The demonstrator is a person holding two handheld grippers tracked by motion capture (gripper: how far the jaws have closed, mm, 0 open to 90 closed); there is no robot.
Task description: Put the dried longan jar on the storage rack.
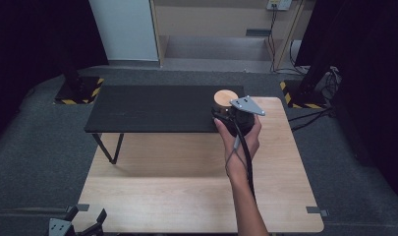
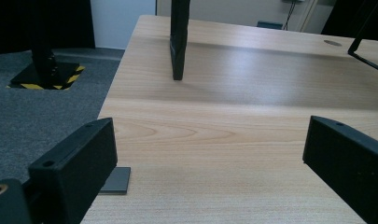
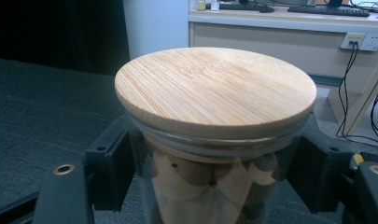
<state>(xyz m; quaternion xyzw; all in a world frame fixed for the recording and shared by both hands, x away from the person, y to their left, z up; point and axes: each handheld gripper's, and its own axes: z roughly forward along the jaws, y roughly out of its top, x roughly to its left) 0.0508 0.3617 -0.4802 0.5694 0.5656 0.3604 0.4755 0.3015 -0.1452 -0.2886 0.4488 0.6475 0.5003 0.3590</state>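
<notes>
A glass jar with a round bamboo lid has wooden pieces inside. My right gripper is shut on its body just under the lid, one jaw on each side. From above, the jar's lid lies at the right end of the black shelf, with a hand around the right gripper behind it. I cannot tell whether the jar rests on the shelf. My left gripper sits at the table's near left corner, open with nothing between its jaws.
The black shelf stands on thin legs across the far half of the light wooden table. Grey tabs mark the table's near corners. Carpet, stand bases with yellow-black stripes and cables surround it.
</notes>
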